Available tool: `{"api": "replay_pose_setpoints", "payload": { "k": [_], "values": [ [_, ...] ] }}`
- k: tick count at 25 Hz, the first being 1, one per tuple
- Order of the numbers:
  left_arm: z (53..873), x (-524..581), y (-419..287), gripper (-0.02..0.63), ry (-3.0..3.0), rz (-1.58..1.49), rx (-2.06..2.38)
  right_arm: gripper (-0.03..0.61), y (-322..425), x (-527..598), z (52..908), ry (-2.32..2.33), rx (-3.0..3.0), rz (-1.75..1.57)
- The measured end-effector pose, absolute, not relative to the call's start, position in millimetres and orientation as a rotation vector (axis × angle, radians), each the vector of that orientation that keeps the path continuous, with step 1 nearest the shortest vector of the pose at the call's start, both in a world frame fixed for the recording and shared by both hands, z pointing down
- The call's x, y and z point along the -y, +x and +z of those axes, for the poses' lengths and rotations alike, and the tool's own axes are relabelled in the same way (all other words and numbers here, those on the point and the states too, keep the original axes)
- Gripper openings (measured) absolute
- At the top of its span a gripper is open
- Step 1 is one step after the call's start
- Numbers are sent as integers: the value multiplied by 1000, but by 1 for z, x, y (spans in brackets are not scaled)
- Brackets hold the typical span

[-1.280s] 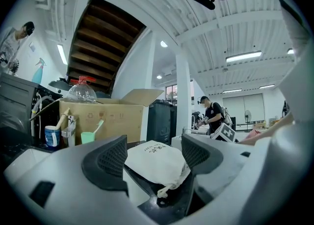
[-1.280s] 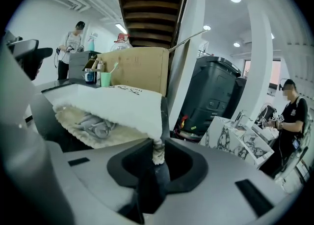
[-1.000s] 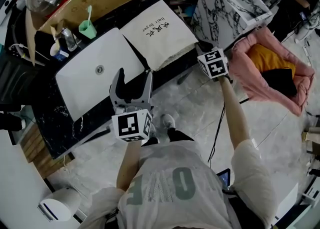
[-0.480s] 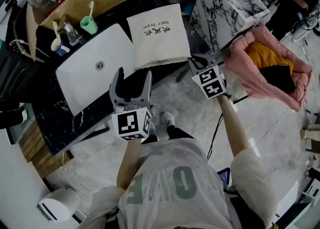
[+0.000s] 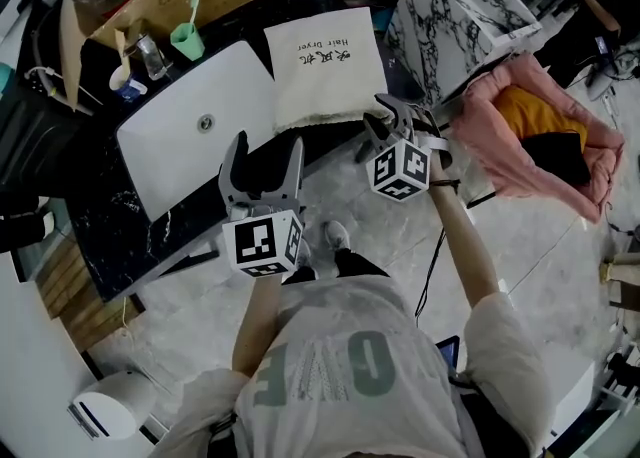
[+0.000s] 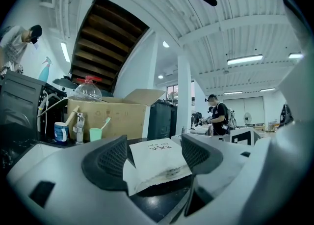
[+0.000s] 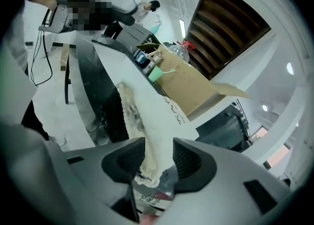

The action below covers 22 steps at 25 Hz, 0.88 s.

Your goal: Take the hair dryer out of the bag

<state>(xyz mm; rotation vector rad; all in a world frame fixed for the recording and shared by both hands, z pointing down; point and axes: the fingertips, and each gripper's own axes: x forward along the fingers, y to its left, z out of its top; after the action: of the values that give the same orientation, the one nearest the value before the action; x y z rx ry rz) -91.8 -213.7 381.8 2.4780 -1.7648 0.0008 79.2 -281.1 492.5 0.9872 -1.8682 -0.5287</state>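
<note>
Bag (image 7: 147, 116) corner sits between opening right gripper (image 7: 158, 156) jaws.

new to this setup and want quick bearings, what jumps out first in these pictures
The cream cloth bag printed Hair Dryer lies on the black marble table, and the right gripper is at its near right corner, fingers opening with the bag's edge between them. The left gripper hovers open and empty off the table edge, in front of a white board. A pink cushion bed sits on the floor at right.
</note>
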Motion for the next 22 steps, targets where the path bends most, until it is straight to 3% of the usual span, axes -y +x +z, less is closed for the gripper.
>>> {"api": "replay_pose_setpoints", "payload": {
  "k": [4, 9, 18, 22],
  "values": [
    [385, 211, -91, 322, 2467, -3, 1743, 177, 59, 282, 490, 898, 1863, -609],
    [386, 211, -85, 321, 2466, -16, 1696, 64, 50, 287, 486, 828, 1870, -627],
    [392, 231, -39, 319, 2532, 83, 1579, 44, 44, 312, 435, 909, 2054, -519],
    [386, 244, -12, 287, 2560, 101, 1490, 43, 43, 324, 410, 943, 2116, -515]
  ]
}}
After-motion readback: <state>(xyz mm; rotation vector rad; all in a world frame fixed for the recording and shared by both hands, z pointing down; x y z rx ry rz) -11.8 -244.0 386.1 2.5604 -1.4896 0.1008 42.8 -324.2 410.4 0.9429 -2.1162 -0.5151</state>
